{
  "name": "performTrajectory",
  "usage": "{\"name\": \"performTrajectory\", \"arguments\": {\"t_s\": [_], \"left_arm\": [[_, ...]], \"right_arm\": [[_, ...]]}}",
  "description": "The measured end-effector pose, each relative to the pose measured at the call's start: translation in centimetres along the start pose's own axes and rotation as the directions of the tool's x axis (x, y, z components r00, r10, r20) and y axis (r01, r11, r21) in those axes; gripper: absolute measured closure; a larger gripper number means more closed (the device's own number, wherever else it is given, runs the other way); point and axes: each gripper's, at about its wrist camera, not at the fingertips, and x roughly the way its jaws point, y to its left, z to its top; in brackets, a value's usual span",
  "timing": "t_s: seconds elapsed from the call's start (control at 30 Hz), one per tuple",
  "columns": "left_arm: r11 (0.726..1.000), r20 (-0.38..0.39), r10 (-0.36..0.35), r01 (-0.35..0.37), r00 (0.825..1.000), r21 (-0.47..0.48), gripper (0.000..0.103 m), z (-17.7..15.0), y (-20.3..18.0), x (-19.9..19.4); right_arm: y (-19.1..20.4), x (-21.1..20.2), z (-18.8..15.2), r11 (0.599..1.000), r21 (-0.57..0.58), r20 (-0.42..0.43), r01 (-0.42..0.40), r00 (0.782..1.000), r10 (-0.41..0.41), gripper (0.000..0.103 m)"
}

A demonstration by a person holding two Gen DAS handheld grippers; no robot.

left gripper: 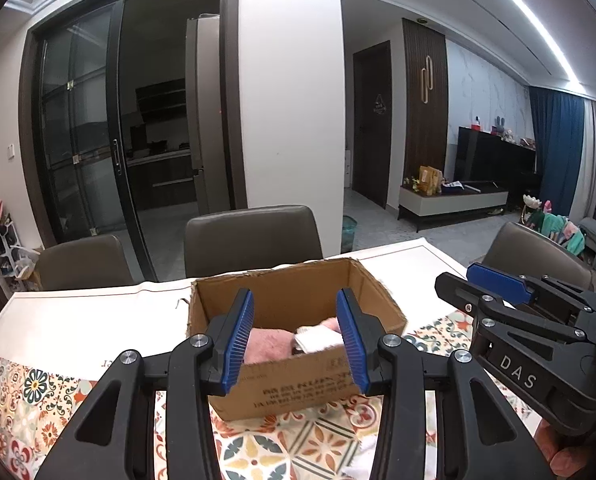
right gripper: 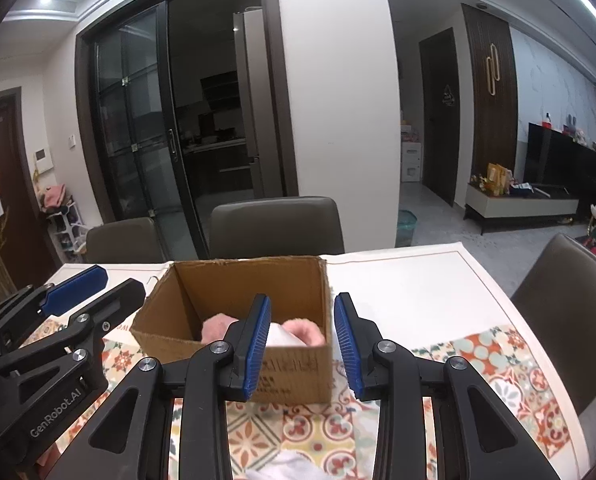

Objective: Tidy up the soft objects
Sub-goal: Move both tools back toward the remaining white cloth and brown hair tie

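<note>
I am holding my left gripper just in front of the open cardboard box, its blue-padded jaws spread wide with nothing between them. My right gripper is hovering beside it at the same near wall of the box, its jaws also standing wide and gripping nothing — each wrist view is catching the other gripper at its edge.

The box is sitting on the patterned tablecloth, toward the middle of the dining table, with its far wall close to the table's far edge. Inside it a pink fluffy item is lying against the near wall, and a white cloth is resting against it on the right. Another white soft piece is lying on the tablecloth at the near edge, below my grippers — only partly showing. Brown chairs are standing along the far edge.
</note>
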Motion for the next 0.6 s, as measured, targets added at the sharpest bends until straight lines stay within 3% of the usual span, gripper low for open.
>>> {"name": "performTrajectory", "arguments": {"t_s": [0.27,0.37,0.6], "left_arm": [[0.999,-0.014,-0.042,0.042,0.999,0.021,0.060,-1.2,-1.8,-1.8],[0.998,-0.024,-0.060,0.061,0.998,0.031,0.060,-1.7,-2.5,-2.3],[0.994,-0.056,-0.100,0.103,0.993,0.049,0.058,-3.2,-4.1,-2.7]], "right_arm": [[-1.5,-2.8,-1.8,0.999,0.034,-0.001,0.035,0.999,-0.035,0.068],[-1.9,-3.8,-2.6,0.998,0.056,0.001,0.039,0.999,-0.039,0.055],[-3.1,-5.6,-4.4,0.992,0.096,-0.003,0.083,0.997,-0.083,0.054]]}}
